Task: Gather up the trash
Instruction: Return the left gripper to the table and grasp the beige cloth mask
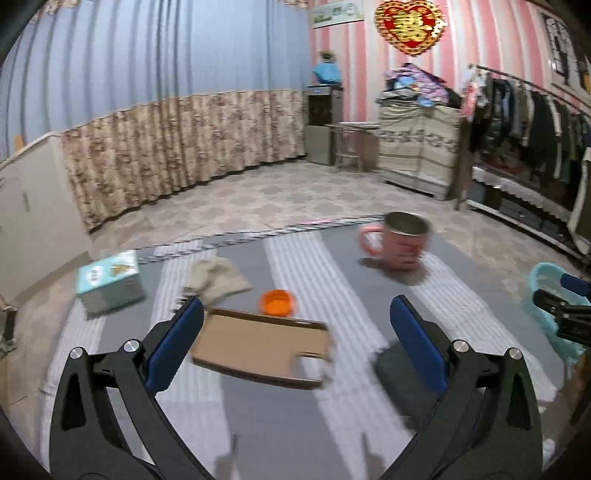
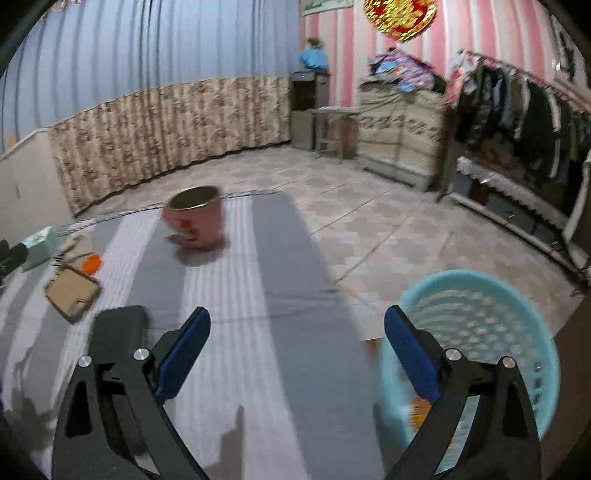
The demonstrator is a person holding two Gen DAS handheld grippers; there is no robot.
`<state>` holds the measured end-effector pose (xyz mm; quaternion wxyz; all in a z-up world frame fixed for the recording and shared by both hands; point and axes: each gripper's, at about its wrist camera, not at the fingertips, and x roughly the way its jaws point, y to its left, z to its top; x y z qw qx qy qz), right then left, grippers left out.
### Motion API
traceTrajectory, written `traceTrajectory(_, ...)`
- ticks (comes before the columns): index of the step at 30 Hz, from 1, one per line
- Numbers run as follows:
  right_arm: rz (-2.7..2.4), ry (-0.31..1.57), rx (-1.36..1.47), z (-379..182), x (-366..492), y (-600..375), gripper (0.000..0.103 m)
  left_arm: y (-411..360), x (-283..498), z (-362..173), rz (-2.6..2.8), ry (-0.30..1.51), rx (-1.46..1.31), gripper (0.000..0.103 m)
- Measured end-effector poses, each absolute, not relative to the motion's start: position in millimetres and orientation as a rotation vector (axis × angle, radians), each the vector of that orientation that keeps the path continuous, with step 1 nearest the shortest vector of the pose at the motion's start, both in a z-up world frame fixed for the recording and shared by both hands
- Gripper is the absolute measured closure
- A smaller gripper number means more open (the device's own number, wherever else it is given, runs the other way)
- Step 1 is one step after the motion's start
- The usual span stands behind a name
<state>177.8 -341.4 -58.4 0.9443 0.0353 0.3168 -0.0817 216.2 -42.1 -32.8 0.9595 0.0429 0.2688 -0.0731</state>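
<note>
Empty hand-held gripper (image 1: 296, 317) over, seemingly, cardboard (image 1: 258, 347)

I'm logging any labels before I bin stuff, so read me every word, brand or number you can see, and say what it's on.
Nothing reads clearly enough to quote.
Red heart wall ornament: one gold Chinese character, too blurred to read.
Teal box: printed pictures and marks, blurred.
Pink mug: red print, smeared by motion.
Framed picture on the wall: too small.
Cardboard piece: no print showing.

Grey-and-white striped tablecloth (image 1: 295, 424), pink mug (image 1: 397, 242), orange lid (image 1: 276, 302), brown cardboard (image 1: 258, 347), turquoise basket (image 2: 480, 325)
</note>
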Motion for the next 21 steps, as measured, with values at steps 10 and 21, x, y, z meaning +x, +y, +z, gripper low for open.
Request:
traceTrajectory(10,-0.134,0.694,0.014,-64.2,226.1,-276.9,0.010,30.2,300.9,-61.2,-0.064,0.674,0.021,0.011)
traceTrajectory(21,-0.105,0.752,0.062,-66.7,261.5,-260.8,0.010,37.4,374.8,-101.8,-0.093,0.834,0.024,0.040)
